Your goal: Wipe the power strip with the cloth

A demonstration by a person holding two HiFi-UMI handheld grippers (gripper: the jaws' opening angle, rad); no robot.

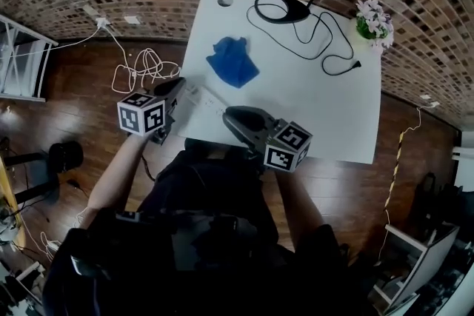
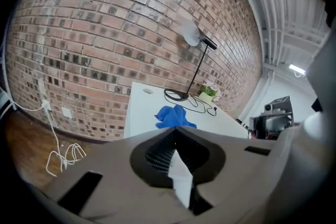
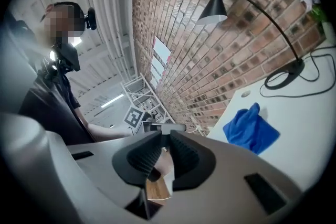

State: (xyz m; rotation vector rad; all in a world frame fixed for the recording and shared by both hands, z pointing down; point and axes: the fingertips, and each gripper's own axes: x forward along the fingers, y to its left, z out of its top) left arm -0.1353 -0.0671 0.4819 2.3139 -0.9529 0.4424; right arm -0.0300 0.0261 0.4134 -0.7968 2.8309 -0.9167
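Left claw (image 2: pixel 176 131) and right claw (image 3: pixel 164 136): both pressed together, empty.
Cloth (image 1: pixel 232 61) loose by bench (image 1: pixel 333 115) left edge, power strip (image 1: pixel 204 100) near-left corner; fits pre-pickup or post-wipe.

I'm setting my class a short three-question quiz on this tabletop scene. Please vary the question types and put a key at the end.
1. True or false: the blue cloth lies on the white table, held by neither gripper.
2. Which lies nearest the two grippers? A) power strip B) lamp base C) flower pot
3. Fill in: the left gripper and the right gripper both have their jaws ____.
Key: 1 true; 2 A; 3 shut.
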